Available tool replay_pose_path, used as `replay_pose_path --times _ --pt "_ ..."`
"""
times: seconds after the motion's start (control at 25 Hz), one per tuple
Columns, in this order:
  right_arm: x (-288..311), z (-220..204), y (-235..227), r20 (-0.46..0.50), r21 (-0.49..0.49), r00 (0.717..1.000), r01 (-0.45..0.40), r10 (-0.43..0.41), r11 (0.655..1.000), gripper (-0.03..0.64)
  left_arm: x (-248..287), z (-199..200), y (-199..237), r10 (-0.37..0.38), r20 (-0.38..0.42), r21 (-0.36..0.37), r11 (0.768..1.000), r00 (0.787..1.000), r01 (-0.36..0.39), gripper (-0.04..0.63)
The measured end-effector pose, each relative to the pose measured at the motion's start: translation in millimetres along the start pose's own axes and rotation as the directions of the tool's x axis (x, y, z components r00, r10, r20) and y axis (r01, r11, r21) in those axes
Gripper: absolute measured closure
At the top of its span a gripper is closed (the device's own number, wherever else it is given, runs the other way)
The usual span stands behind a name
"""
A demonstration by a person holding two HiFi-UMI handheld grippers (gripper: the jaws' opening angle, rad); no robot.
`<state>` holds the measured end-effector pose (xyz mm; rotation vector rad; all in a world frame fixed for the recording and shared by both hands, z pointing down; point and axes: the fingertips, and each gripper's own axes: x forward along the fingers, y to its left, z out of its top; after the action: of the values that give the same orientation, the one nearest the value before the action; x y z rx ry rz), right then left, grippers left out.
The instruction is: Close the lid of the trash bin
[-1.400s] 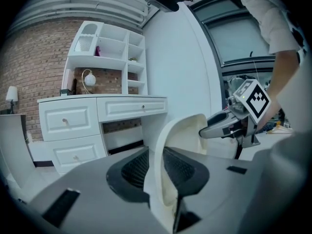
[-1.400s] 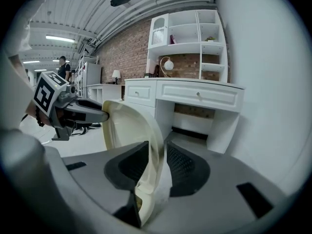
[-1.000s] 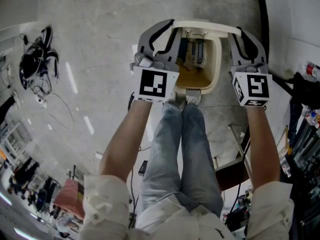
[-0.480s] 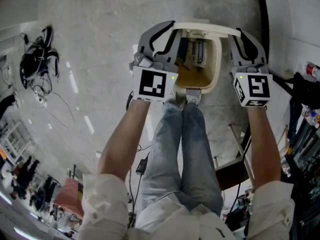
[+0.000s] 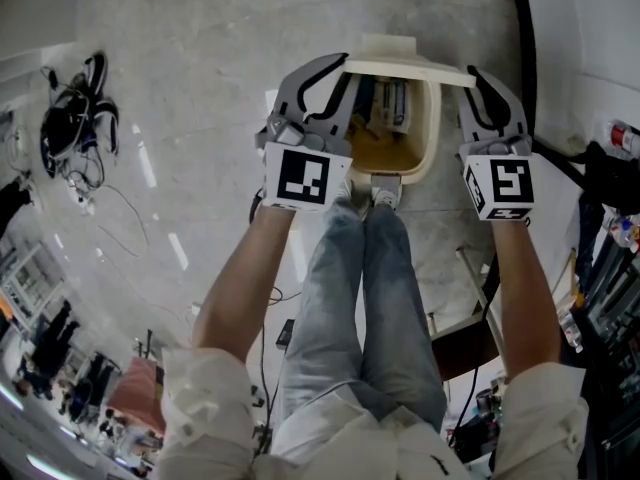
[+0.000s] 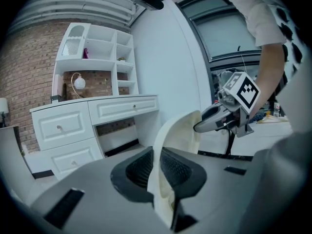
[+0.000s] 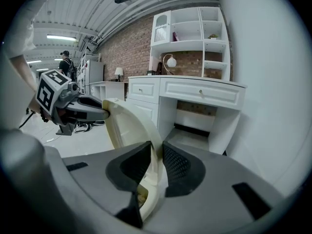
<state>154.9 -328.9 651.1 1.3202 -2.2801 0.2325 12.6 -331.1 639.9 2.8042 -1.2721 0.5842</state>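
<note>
The cream trash bin [image 5: 432,128] stands on the floor just beyond my feet, with rubbish [image 5: 390,103] showing inside. Its lid [image 5: 405,66] is raised and seen edge-on across the top of the bin. My left gripper [image 5: 338,66] is shut on the lid's left end, and my right gripper [image 5: 476,76] is shut on its right end. In the left gripper view the lid [image 6: 178,130] runs between the dark pads of the left gripper [image 6: 157,172] toward the right gripper [image 6: 197,126]. The right gripper view mirrors this: the lid [image 7: 129,123] sits pinched in the right gripper [image 7: 157,162], and the left gripper [image 7: 105,113] is at the far end.
A white desk with drawers [image 6: 92,126] and shelves [image 7: 187,33] stands behind the bin against a brick wall. A white wall [image 5: 590,38] rises at the right. Black cables and gear [image 5: 70,118] lie on the floor at left. Clutter [image 5: 610,228] fills the right edge.
The lid has tipped slightly, so more of its top shows in the head view. The left gripper has rolled a little. Both grips are unchanged.
</note>
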Motion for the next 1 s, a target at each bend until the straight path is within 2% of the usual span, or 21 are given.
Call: replay_pose_path --times 0.28,0.8,1.0 --pt "-13.4 -9.5 12.1 -0.017 -0.018 1.0 -0.01 0.01 1.0 0.525 -14.0 -6.0 -14.5 -0.023 -0.01 0.016 1.0 1.0 0.023 0.532" --pt "-27.9 -25.5 27.1 -0.054 -0.042 0.998 -0.041 0.039 0.998 0.523 -31.6 -19.1 -39.0 -0.112 -0.061 0.086 0.989 0.992 0.117 0.531" --pt "-32.3 -31.8 32.4 -0.064 -0.045 0.997 -0.051 0.048 0.998 0.522 -37.6 -25.3 -47.3 -0.129 -0.074 0.082 0.987 0.989 0.135 0.525"
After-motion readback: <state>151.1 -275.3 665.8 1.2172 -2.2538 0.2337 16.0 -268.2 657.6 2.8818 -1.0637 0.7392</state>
